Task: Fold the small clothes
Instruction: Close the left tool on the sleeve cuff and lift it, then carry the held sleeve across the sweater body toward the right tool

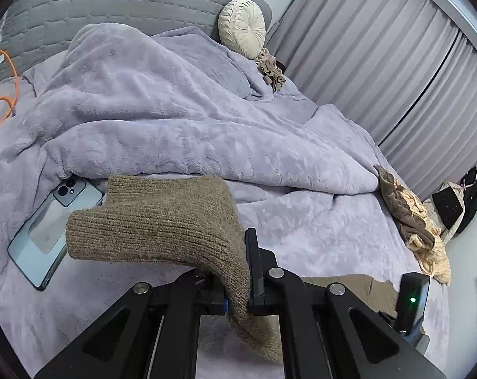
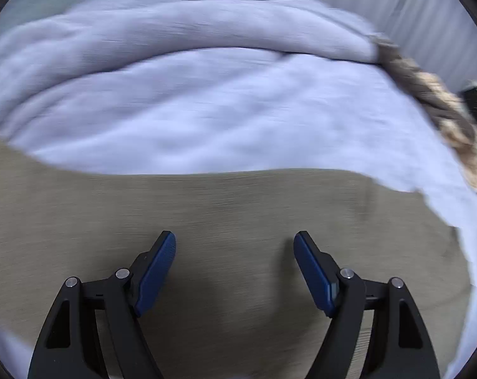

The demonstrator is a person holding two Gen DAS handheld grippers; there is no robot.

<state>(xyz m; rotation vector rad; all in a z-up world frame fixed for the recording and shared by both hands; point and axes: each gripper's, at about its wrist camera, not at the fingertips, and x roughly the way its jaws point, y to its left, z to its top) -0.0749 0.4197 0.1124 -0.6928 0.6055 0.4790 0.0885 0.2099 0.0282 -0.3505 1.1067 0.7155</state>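
Observation:
My left gripper (image 1: 238,287) is shut on a fold of a brown knitted garment (image 1: 162,221) and holds it lifted above the lilac bed; the knit drapes over the left finger and hangs down between the jaws. In the right wrist view, which is motion-blurred, the same brown knit (image 2: 206,221) lies spread flat on the bed. My right gripper (image 2: 235,252) is open and empty just above it, with blue pads (image 2: 158,271) wide apart. The right gripper's body (image 1: 412,303) also shows at the lower right of the left wrist view.
A phone (image 1: 52,221) lies on the bed left of the lifted knit. A bunched lilac blanket (image 1: 175,120) fills the back. A heap of brown and cream clothes (image 1: 412,224) sits at the right bed edge (image 2: 443,107). A round cream cushion (image 1: 241,27), grey curtains (image 1: 396,63) and an orange cable (image 1: 4,101) surround it.

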